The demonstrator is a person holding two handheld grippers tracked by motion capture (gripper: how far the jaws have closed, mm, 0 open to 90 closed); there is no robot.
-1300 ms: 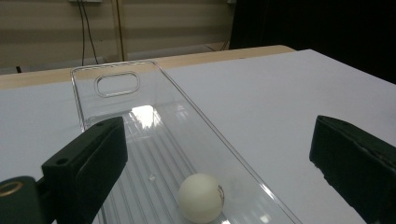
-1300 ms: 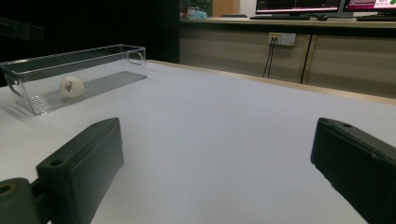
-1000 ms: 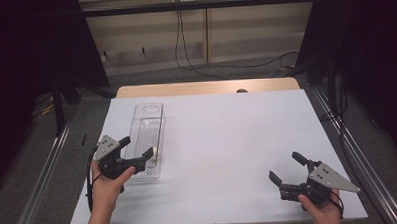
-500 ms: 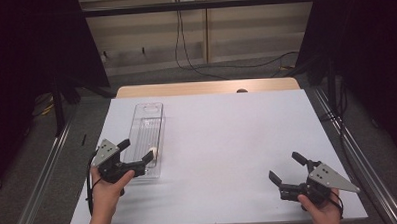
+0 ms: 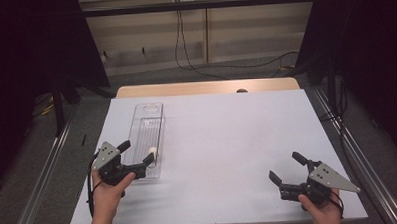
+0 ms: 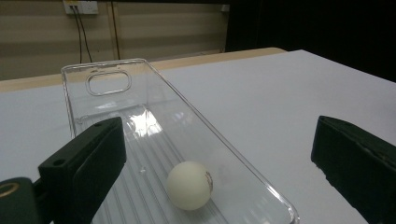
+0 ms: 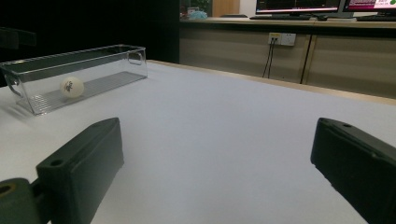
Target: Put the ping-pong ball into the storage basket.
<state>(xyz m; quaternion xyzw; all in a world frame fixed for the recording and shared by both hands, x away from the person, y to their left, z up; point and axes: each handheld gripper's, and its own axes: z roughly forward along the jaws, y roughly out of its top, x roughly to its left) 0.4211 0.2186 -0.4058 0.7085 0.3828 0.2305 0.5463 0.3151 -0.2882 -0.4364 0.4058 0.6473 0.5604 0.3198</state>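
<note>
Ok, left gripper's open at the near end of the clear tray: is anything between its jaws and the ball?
Only the clear tray itself: the ball lies inside it near the near end, so the near wall and long side walls stand around it. The left gripper has open space above; the tray has no lid.

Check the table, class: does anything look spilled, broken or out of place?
Nothing stands out. The clear tray sits flat and whole on the table, with the white ball resting inside near its closer end.

A white tabletop [image 5: 237, 135] is edged by a wooden strip at its far side; beyond, a beige panelled wall [image 5: 254, 35] is hung with black cables [image 5: 181, 42] and flanked by black curtains [image 5: 29, 58], above grey carpet [image 5: 43, 162]
</note>
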